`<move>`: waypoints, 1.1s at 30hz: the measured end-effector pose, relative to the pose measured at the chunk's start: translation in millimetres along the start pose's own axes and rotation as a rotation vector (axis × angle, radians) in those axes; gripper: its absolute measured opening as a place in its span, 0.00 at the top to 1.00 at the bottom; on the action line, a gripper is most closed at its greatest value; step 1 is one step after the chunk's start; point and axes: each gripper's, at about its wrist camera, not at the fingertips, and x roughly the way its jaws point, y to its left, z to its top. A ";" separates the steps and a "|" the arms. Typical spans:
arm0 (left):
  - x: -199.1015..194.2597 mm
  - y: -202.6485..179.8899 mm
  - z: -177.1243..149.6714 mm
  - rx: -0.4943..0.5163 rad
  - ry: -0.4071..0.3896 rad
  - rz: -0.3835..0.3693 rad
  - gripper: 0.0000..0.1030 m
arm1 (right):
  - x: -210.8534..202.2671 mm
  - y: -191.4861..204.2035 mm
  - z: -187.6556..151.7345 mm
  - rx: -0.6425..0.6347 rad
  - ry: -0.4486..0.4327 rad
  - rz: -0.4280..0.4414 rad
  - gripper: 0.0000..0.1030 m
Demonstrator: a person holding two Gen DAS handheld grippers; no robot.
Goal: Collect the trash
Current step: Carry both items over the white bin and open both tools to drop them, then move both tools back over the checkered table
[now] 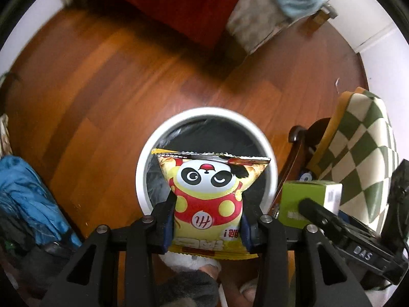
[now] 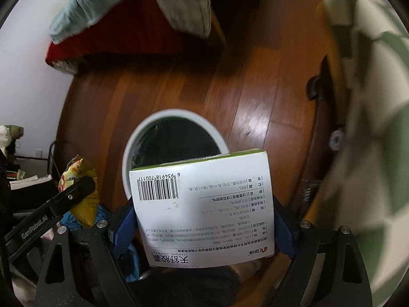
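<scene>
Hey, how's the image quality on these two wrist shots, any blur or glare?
Left wrist: the snack bag in the left gripper is sharp, the floor motion-smeared, fisheye bending the bin rim. Right wrist: dimmer, the box print readable, the checked cushion badly blurred, glare streaks on floorboards.

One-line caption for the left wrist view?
Left gripper holds a panda snack bag above the white bin.
</scene>
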 end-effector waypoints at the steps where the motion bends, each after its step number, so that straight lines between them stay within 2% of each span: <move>1: 6.3 5.7 2.7 -0.005 0.017 0.003 0.62 | 13.8 3.7 2.8 -0.004 0.014 -0.009 0.12; 3: 17.2 8.0 7.6 -0.012 0.043 0.005 0.55 | 30.8 7.5 9.3 -0.011 0.033 -0.012 0.12; 4: 17.0 14.4 9.5 -0.023 0.047 -0.001 0.39 | 39.1 8.9 11.5 -0.013 0.045 -0.014 0.12; 5: 17.8 18.4 9.3 -0.033 0.045 0.002 0.19 | 45.7 9.7 12.7 -0.012 0.062 -0.007 0.10; 7: 15.5 24.4 10.3 -0.039 0.030 0.009 0.04 | 61.3 10.5 18.3 -0.013 0.109 -0.010 0.10; 9: 13.2 28.1 9.4 -0.035 0.023 0.051 0.04 | 66.5 10.2 23.9 -0.027 0.123 -0.027 0.08; 11: 8.4 30.0 6.6 -0.031 0.005 0.084 0.04 | 64.9 11.7 22.5 -0.043 0.110 -0.042 0.00; 17: -4.9 33.0 -3.4 0.002 -0.061 0.211 0.04 | 57.3 11.6 8.6 -0.088 0.094 -0.142 0.00; 23: -7.7 32.6 -15.0 0.020 -0.072 0.243 0.04 | 52.4 8.6 -13.0 -0.118 0.095 -0.214 0.00; 33: -27.2 17.2 -37.1 0.047 -0.096 0.247 0.04 | 30.2 12.2 -34.8 -0.132 0.062 -0.215 0.00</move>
